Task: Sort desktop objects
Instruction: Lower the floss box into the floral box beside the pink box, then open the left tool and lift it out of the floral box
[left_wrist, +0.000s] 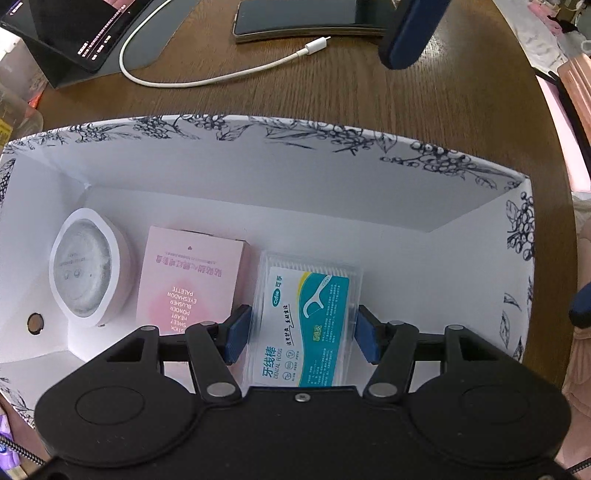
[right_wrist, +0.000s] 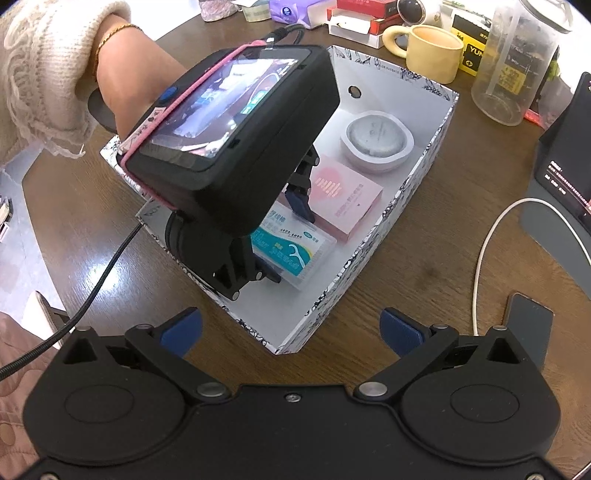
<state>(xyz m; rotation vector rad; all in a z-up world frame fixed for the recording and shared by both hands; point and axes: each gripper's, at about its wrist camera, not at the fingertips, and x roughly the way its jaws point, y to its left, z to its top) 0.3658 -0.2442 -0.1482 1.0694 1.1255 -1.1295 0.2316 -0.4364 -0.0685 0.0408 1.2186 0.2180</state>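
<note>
My left gripper (left_wrist: 301, 332) reaches straight down into the patterned storage box (left_wrist: 258, 162), its blue pads clamped on the two long sides of a clear dental floss box (left_wrist: 304, 321) that sits at, or just above, the white floor of the box. Just beside it lies a pink eyeshadow palette carton (left_wrist: 190, 280), and beyond that a round white case (left_wrist: 86, 267), all three in a row.

I judge the floss box light and rigid, but its clear plastic walls look smooth and likely slippery, and thin enough to flex or crack under a hard squeeze. The long side walls, near mid-length where my pads sit now, are the sensible place to hold it, since the flat labelled lid offers nothing to pinch.

My right gripper (right_wrist: 291, 334) hangs open and empty above the wooden desk (right_wrist: 424, 266), just outside the near corner of the box.

The left wrist view shows the pad contact and the label head-on, plus a white charging cable (left_wrist: 207, 79) and a phone (left_wrist: 306, 22) beyond the box. Only the right wrist view shows the hand (right_wrist: 125, 70) in a cream knitted sleeve, the whole box from outside, a yellow mug (right_wrist: 432, 51) and a clear measuring jug (right_wrist: 517, 62) behind.
</note>
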